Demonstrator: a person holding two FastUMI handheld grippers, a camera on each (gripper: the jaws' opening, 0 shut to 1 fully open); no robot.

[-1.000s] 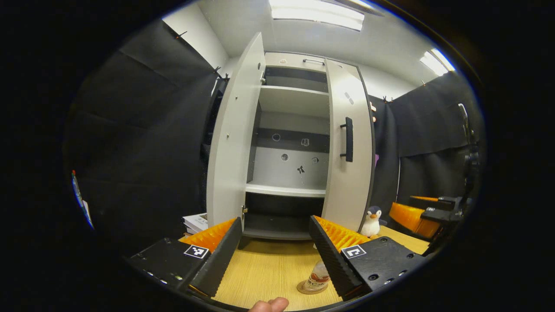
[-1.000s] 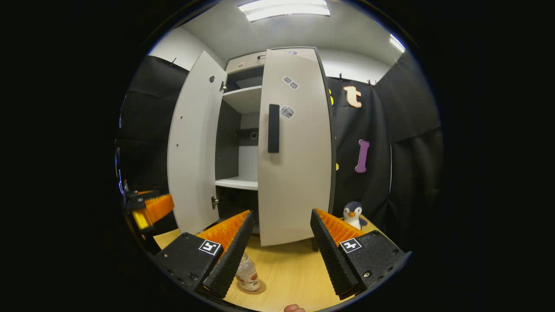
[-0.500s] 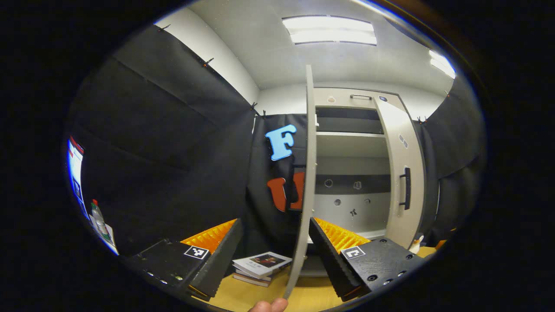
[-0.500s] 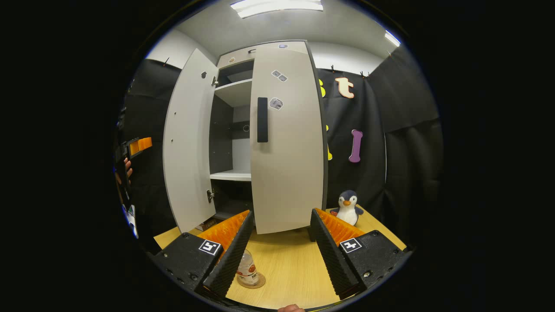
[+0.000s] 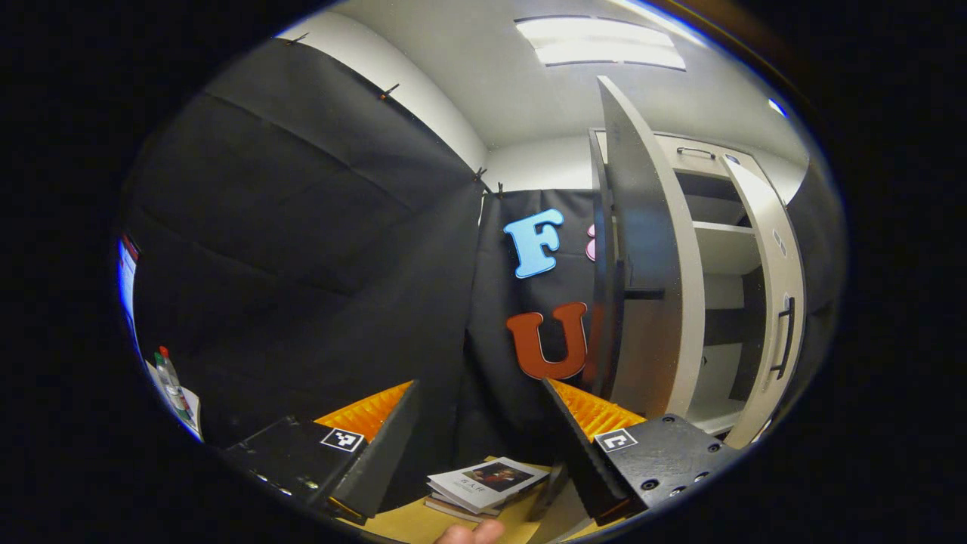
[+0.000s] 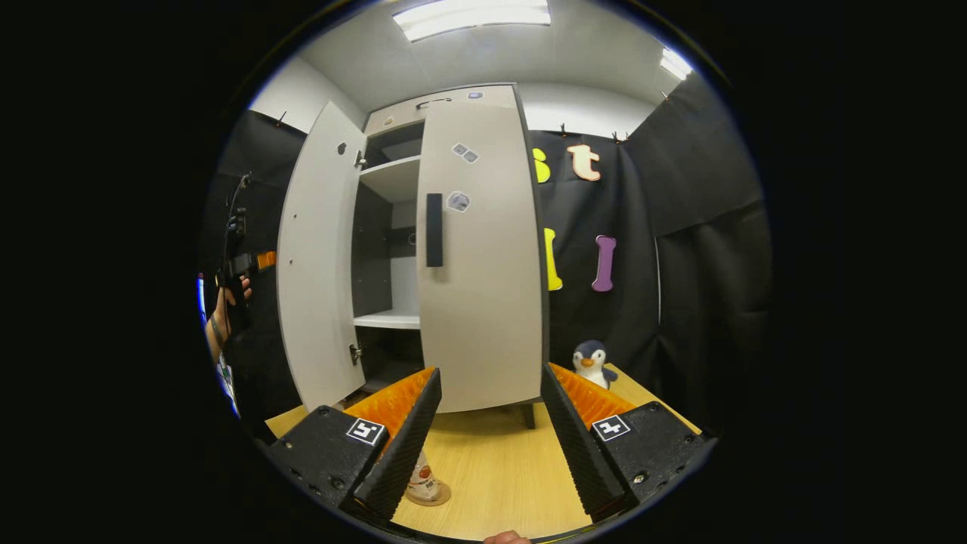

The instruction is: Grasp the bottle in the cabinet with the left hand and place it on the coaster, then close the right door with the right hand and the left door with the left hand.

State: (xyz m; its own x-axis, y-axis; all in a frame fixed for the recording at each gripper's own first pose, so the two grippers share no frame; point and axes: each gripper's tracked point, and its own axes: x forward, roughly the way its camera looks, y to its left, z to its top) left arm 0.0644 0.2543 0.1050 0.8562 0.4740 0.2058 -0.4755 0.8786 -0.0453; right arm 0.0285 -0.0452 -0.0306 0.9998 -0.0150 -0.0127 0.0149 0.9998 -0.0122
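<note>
- Bottle (image 6: 421,482) stands upright on the round coaster (image 6: 437,496) on the worktop (image 6: 491,468), near us in the right gripper view, partly hidden behind the left finger of our right claw (image 6: 483,423).
- Our right claw hangs above the worktop with its jaws spread wide and nothing between them; beyond the gap we see bare wood and the bottom edge of the right door (image 6: 480,257).
- That right door looks almost shut but not quite; its dark handle (image 6: 434,230) sits near its left edge, and the shelves (image 6: 389,320) inside show through the gap beside it.
- The left door (image 6: 313,257) stands wide open, swung out toward us on the left of the cabinet.
- A toy penguin (image 6: 591,363) sits on the worktop to the right of the cabinet, against the booth wall.
- At the far left of the right gripper view, a hand (image 6: 223,306) holds the other claw up beside the open left door.
- Our left claw (image 5: 480,446) is likewise spread wide and holds nothing. In the left gripper view it points at the outer side of the left door (image 5: 642,249), seen nearly edge-on to the right of its gap.
- Below that claw a small stack of books (image 5: 483,483) lies on the worktop.
- We see a fingertip (image 5: 468,533) at the bottom edge.
</note>
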